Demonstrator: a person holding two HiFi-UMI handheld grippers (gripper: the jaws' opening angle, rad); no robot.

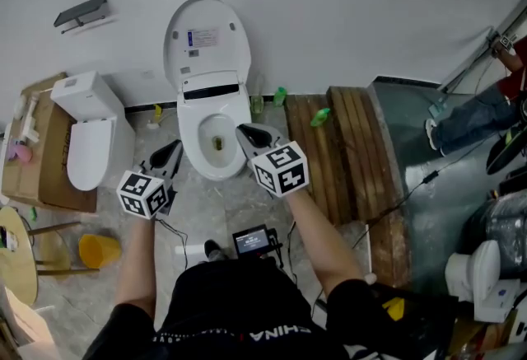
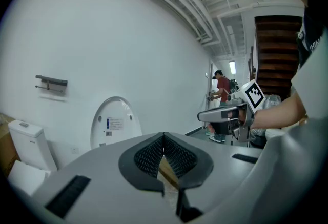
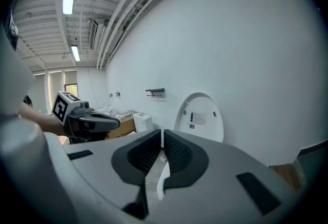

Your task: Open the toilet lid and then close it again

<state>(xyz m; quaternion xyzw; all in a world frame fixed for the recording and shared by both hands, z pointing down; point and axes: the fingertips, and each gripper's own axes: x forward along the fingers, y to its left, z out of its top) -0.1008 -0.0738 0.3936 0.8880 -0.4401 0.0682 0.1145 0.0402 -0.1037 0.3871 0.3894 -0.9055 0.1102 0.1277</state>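
Head view looked steeply down on the person's black clothing [image 1: 222,309] at the bottom edge, with a small screen device [image 1: 254,240] just ahead of it and a yellow bucket [image 1: 97,251] lying off to the left on the tiled floor [image 1: 206,210]. Both forearms reached forward from there.

The left gripper [image 1: 174,145] was held just left of the toilet [image 1: 191,148] bowl, apart from it, with its marker cube [image 1: 144,194] nearest the camera. In the left gripper view its dark ribbed pads met at the tip with nothing between them. The right gripper [image 1: 242,129] lay at the bowl's right rim, and whether it touched the rim could not be told. The right gripper view showed its jaws brought together as well, gripping nothing.

Beyond both grippers the bowl was open, and the lid [image 1: 206,41] stood fully raised, upright against the white wall [image 1: 346,12] with its labelled underside facing out. Both gripper views showed it standing the same way past the jaws.

To the left a second toilet [image 1: 86,132] sat with its lid down, just beside a cardboard box [image 1: 45,161]. To the right lay wooden planks [image 1: 346,144], and green bottles [image 1: 280,95] stood at the foot of the wall between the planks and the toilet. Higher on the wall, left of the lid, hung a grey bracket [image 1: 82,12]. At the far right edge another person's legs [image 1: 473,115] were in view, well apart from the toilet.
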